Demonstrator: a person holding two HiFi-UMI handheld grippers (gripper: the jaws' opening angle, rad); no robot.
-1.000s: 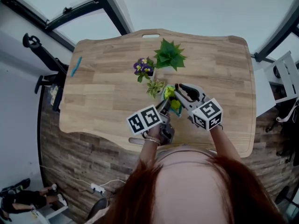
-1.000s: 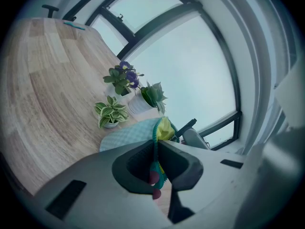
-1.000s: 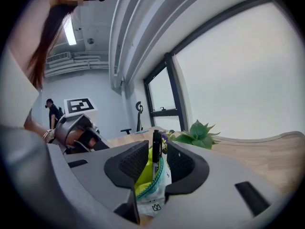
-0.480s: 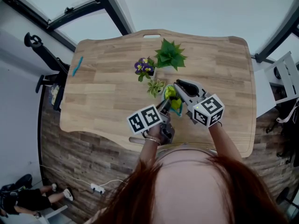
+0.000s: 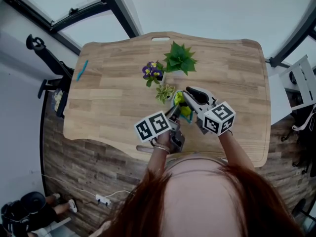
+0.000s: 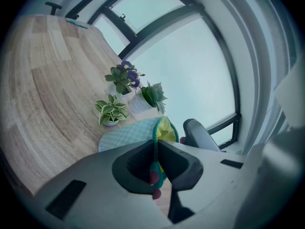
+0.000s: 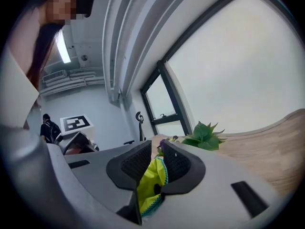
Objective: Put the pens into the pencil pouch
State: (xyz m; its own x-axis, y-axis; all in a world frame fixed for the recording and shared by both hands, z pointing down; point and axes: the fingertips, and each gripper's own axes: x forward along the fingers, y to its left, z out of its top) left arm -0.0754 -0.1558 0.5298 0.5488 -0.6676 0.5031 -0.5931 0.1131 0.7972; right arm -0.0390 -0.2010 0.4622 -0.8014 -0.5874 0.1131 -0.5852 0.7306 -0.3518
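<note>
The pencil pouch (image 5: 181, 104), pale checked teal outside with a yellow lining, is held up over the table's near middle by both grippers. My left gripper (image 5: 174, 111) is shut on its teal zip edge (image 6: 155, 162); the checked side of the pouch (image 6: 126, 135) spreads beyond the jaws. My right gripper (image 5: 188, 96) has the opposite rim between its jaws, shut on the yellow lining (image 7: 151, 184); these jaws have just closed in and then eased a little. One teal pen (image 5: 81, 69) lies far off at the table's left edge, and the same pen (image 6: 76, 23) shows in the left gripper view.
Three small potted plants stand just beyond the pouch: a purple-flowered one (image 5: 151, 72), a spiky green one (image 5: 179, 58) and a striped-leaf one (image 5: 164, 92). The wooden table (image 5: 108, 98) has a wavy near edge. Windows run behind it.
My right gripper's jaws have narrowed from wide open onto the pouch's rim, and the gripper has rolled and shifted slightly. The left gripper has kept still, holding the zip edge.
</note>
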